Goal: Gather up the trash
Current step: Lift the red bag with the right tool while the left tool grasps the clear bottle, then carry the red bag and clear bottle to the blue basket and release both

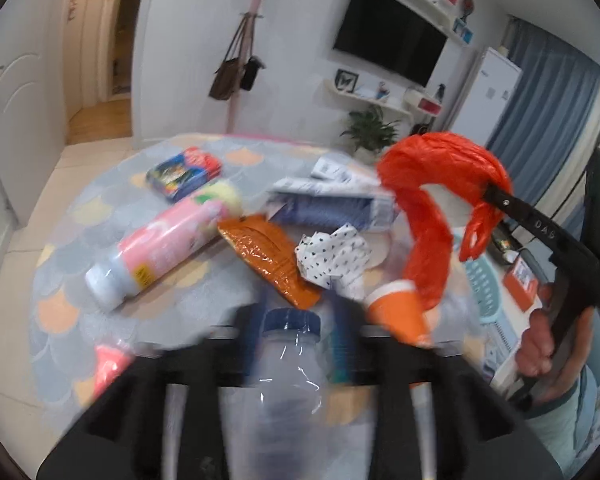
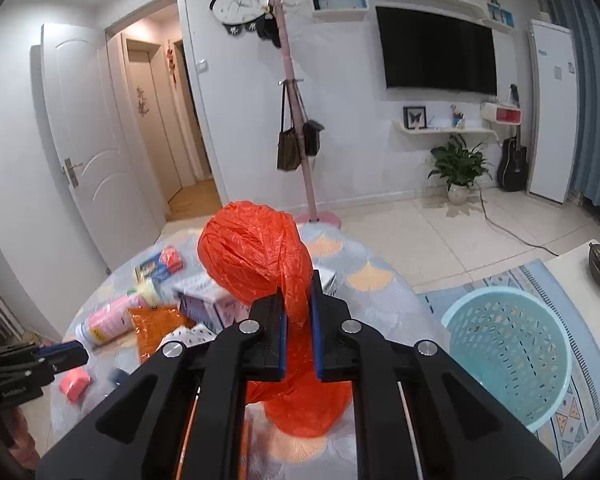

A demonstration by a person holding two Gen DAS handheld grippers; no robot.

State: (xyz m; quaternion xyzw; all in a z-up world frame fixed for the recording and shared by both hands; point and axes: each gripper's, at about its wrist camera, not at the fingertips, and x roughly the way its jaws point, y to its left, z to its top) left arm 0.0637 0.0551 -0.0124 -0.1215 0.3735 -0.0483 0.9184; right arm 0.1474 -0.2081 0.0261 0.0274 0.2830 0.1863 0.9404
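- Pinching a crinkly orange plastic bag [image 2: 256,256], the right gripper [image 2: 299,320] has its two blue-lined fingers closed tight on it, and the bag hangs in the air above the round table with the grey and peach shell-pattern cloth [image 2: 364,276]
- The left gripper [image 1: 298,320] has a clear plastic bottle with a dark blue cap [image 1: 290,344] between its fingers, which sit close on both sides of it; the picture is blurry, so I cannot tell if they really squeeze it
- Lots of trash lies on the table in front of the left gripper: a pink and white bottle on its side [image 1: 156,252], a shiny orange snack packet [image 1: 268,260] just beside it, a crumpled white paper with dark dots [image 1: 332,256], a flattened blue and white carton [image 1: 332,204] and a small blue and red packet [image 1: 184,174] further back
- An orange paper cup [image 1: 398,312] lies near the left gripper, under the hanging bag
- A small pink block [image 2: 75,385] sits near the table edge
- A light blue plastic basket with holes [image 2: 508,352] stands on the floor to the right of the table, well apart from the bag
- A pink coat stand with bags [image 2: 294,120] and a black TV [image 2: 438,52] are by the far wall
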